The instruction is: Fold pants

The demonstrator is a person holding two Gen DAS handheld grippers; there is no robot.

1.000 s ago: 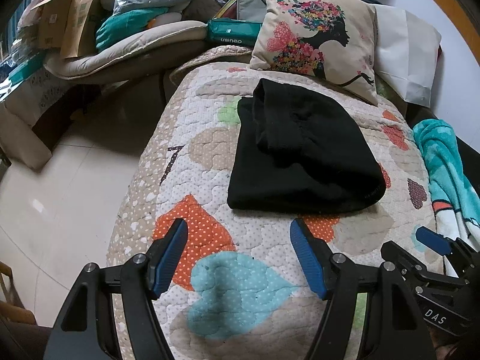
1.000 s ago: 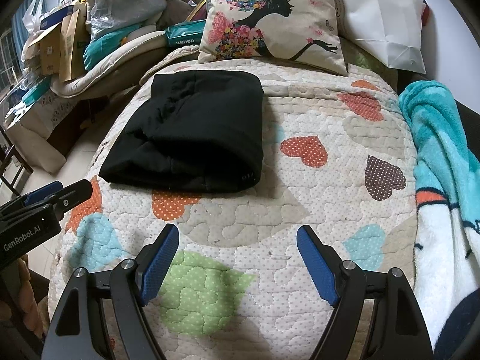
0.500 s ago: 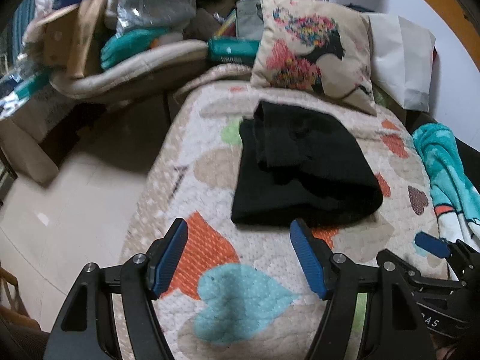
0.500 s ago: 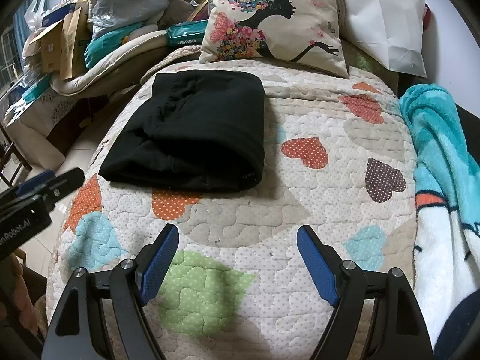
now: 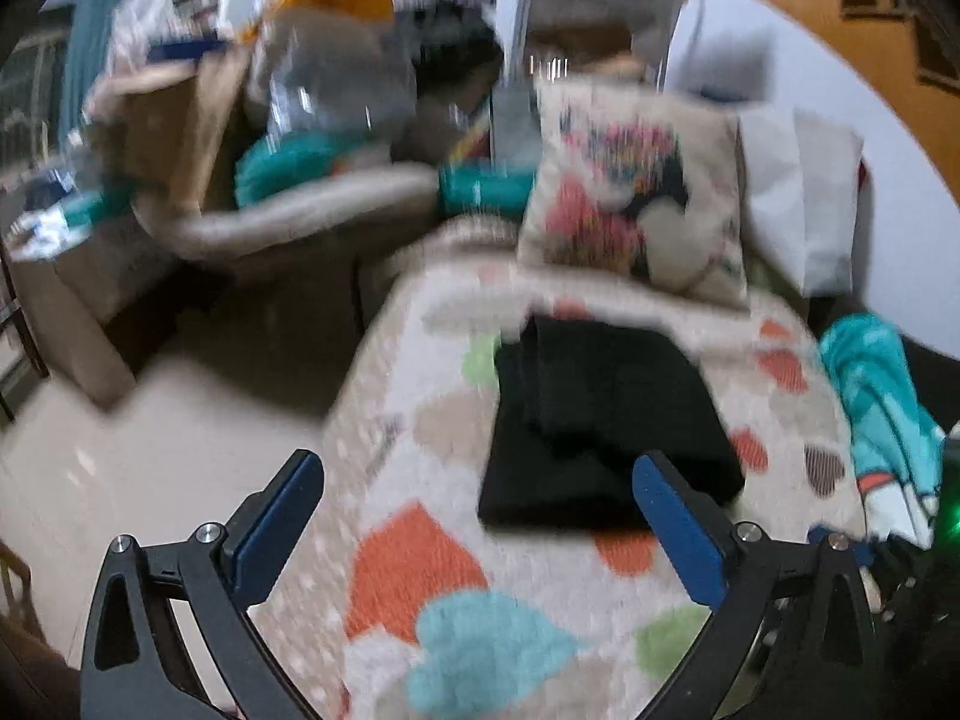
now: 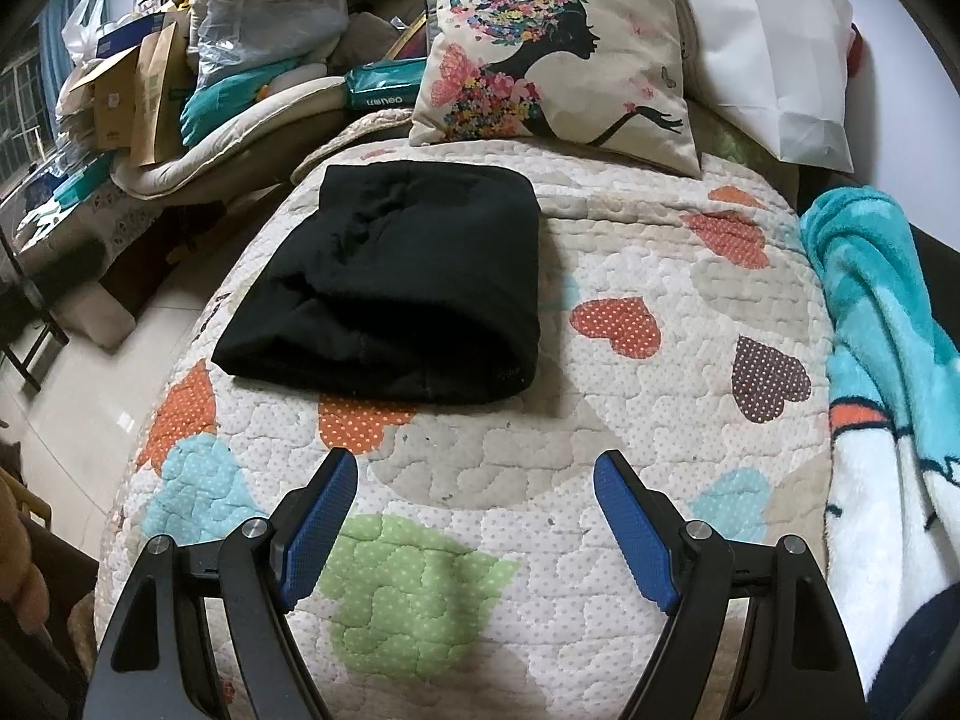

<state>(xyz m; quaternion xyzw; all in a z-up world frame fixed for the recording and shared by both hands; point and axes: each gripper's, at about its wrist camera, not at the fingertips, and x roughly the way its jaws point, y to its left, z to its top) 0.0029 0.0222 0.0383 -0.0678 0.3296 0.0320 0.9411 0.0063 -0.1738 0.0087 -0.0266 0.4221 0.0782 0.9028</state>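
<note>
A quilted bedspread (image 6: 540, 450) patterned with coloured hearts fills the lower half of both views, spread over a bed in a cluttered room. Nearest, at the bottom of the right wrist view, the right gripper (image 6: 474, 516) hangs over the quilt with its jaws spread wide and nothing between them. At the bottom of the left wrist view, which is badly blurred, the left gripper (image 5: 480, 528) likewise has its jaws wide apart and empty.

Beyond them, left of centre in the right view, lies one pair of black pants (image 6: 390, 288), folded into a thick, roughly rectangular bundle flat on the quilt and well clear of both grippers. I judge the folding to be finished or nearly so. The cloth looks soft, limp and light, so it should sag and slide open if lifted by a single layer; the rounded fold at the lower right corner, where all layers meet, looks the safest place to pinch, with the other jaws taking the opposite edge.

Farther back, in the upper centre, one cushion (image 6: 558, 60) printed with a flower-haired woman leans upright. One white paper bag (image 6: 774, 54) sits at the upper right, one teal blanket (image 6: 876, 312) runs down the right edge, and boxes and bags (image 6: 180, 60) pile up at the upper left.
</note>
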